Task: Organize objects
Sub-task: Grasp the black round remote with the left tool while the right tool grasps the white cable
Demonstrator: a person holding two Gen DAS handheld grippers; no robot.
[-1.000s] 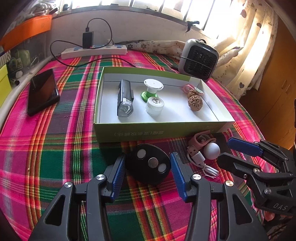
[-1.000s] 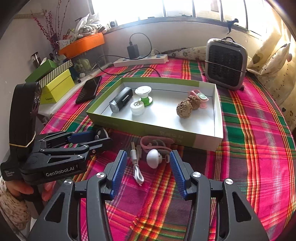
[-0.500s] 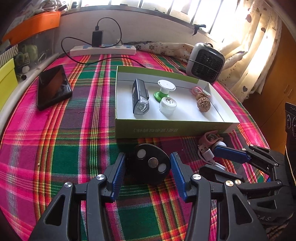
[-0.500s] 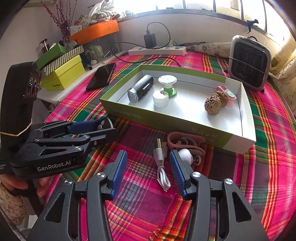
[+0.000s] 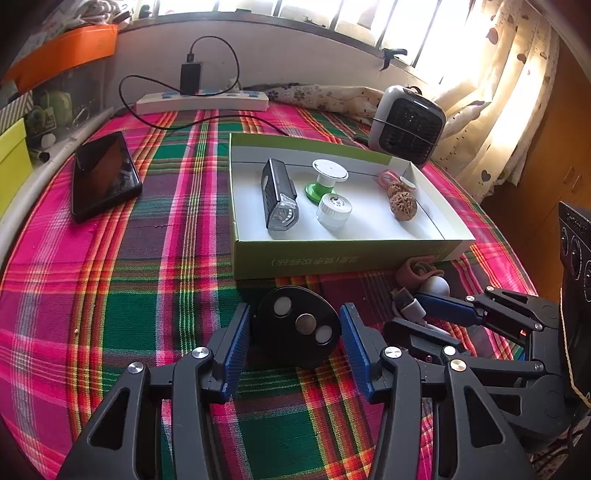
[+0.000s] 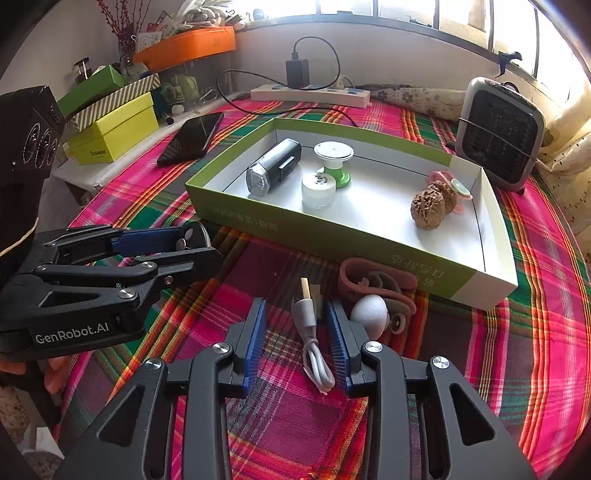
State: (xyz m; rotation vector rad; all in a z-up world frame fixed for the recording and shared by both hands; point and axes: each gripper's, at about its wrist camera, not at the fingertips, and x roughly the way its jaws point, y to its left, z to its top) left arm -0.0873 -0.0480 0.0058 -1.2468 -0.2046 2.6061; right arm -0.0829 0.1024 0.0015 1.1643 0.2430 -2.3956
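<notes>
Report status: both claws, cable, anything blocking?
Left claw shut on black disc. Right claw closing around USB cable, pads not yet pressing. White ball crowds its right finger.

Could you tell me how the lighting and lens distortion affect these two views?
Left wrist view: the window is blown out, the curtain glows, and the box shades the cloth in front of it. Right wrist view: the window is overexposed too, and the fisheye curves the table edges, with dark corners.
</notes>
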